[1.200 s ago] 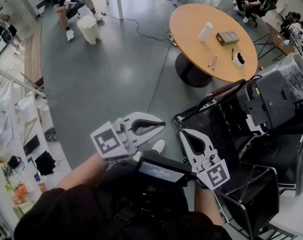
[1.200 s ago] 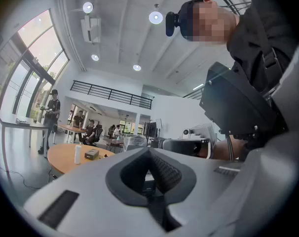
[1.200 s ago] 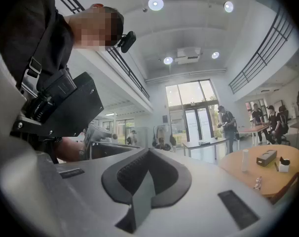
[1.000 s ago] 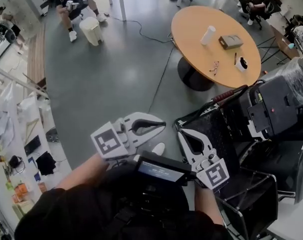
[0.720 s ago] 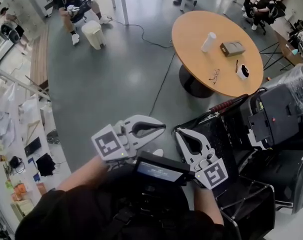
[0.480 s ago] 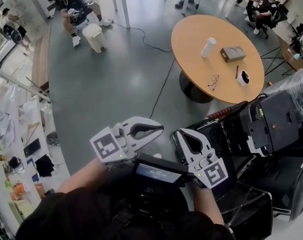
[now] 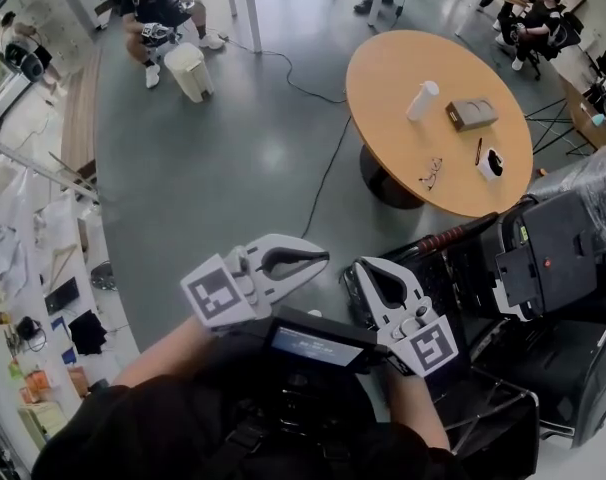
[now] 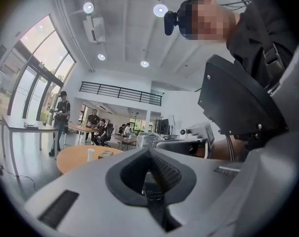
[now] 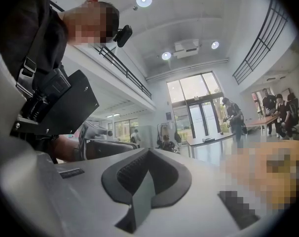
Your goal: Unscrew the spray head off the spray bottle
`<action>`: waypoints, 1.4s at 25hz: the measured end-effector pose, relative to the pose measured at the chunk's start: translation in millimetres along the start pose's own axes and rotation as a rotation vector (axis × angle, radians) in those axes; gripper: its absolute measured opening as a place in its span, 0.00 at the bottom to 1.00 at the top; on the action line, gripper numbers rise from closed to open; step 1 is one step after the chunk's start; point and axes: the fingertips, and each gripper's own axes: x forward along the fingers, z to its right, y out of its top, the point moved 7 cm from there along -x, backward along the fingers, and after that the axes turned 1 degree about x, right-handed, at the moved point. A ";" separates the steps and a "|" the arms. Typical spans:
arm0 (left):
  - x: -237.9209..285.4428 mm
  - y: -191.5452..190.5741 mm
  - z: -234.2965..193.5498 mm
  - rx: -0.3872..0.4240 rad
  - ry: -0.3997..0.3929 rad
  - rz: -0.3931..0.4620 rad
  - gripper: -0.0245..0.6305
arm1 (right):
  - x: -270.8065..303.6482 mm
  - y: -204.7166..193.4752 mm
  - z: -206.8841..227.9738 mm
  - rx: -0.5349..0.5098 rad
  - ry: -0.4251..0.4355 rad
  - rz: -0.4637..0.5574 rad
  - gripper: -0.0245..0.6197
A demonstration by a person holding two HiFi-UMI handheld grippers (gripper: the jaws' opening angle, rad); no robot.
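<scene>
Head view: white left gripper point(image 7: 324, 256) and white right gripper point(image 7: 359, 272) sit low-centre in front of the chest, side by side, tips near each other but apart. Both point roughly level over the grey floor point(image 7: 233, 168), not over any surface.

Left gripper point(image 8: 149, 154) in its own view: jaws fully together, nothing btwn pads. Right gripper point(image 9: 148, 155) in its own view: same, closed and empty.

Round orange wooden surface point(image 7: 383, 78) is at 1 o'clock from the grippers, well apart. On it stands a white upright cylinder point(image 7: 423, 99), which looks like the spray bottle. It's too small to tell if a head is on.

- Grey-brown flat box point(image 7: 471, 115) at 4 o'clock of the cylinder, near.
- Specs point(image 7: 431, 172), dark pen point(image 7: 477, 151) and a small white/black item point(image 7: 491, 163) lie toward the surface's 5 o'clock edge.

Black cable point(image 7: 323, 168) runs across the floor toward the surface's base. Black equipment cases point(image 7: 543, 258) at 3 o'clock of the right gripper. White bin point(image 7: 188, 71) at 11 o'clock, far off.
</scene>
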 end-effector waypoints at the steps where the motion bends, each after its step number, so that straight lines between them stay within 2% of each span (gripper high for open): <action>1: -3.1 -0.1 -8.4 -0.003 -0.004 0.003 0.05 | 8.1 -0.4 1.3 -0.001 -0.004 -0.002 0.03; 8: -37.4 2.0 -93.3 -0.014 -0.074 0.020 0.05 | 95.9 -2.7 10.1 -0.018 -0.065 -0.009 0.03; 15: -75.2 19.5 -194.2 -0.004 -0.171 0.023 0.05 | 206.2 4.4 20.3 -0.025 -0.134 0.012 0.03; 20: -95.5 28.6 -252.3 -0.002 -0.222 0.026 0.05 | 264.9 6.7 26.2 -0.040 -0.176 0.015 0.03; 30: -97.9 26.1 -311.7 -0.003 -0.294 0.008 0.05 | 312.9 2.7 44.8 -0.036 -0.249 0.007 0.03; 35: -84.8 19.9 -333.6 -0.016 -0.285 0.000 0.05 | 320.2 -3.9 68.4 -0.022 -0.256 0.010 0.03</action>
